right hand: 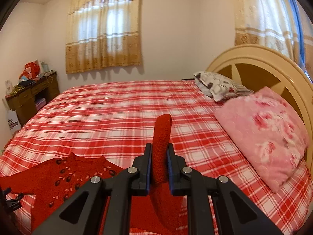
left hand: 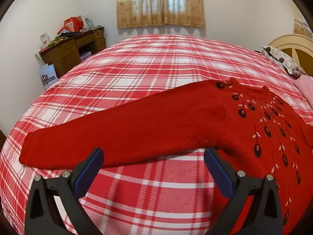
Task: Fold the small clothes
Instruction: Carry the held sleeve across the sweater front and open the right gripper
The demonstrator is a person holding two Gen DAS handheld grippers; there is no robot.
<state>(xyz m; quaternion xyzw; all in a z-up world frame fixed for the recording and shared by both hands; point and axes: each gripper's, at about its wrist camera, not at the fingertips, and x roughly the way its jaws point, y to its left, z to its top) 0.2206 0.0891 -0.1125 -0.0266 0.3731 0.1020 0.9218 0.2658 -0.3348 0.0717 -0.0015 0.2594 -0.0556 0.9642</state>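
Observation:
A small red knit sweater (left hand: 225, 121) with dark leaf embroidery lies flat on the red plaid bedspread (left hand: 148, 66). One sleeve (left hand: 109, 135) stretches out to the left. My left gripper (left hand: 153, 154) is open and empty, just above the bed, its fingertips at the near edge of that sleeve near the armpit. In the right wrist view the sweater body (right hand: 64, 176) lies at lower left. My right gripper (right hand: 159, 156) is shut on the other sleeve's cuff (right hand: 161, 137), which sticks up between the pads, lifted above the bed.
A pink floral pillow (right hand: 266, 135) and a grey patterned pillow (right hand: 219, 88) lie by the cream headboard (right hand: 260, 62) at right. A cluttered brown desk (left hand: 74, 47) stands by the far left wall. The bedspread (right hand: 121, 105) stretches wide beyond the sweater.

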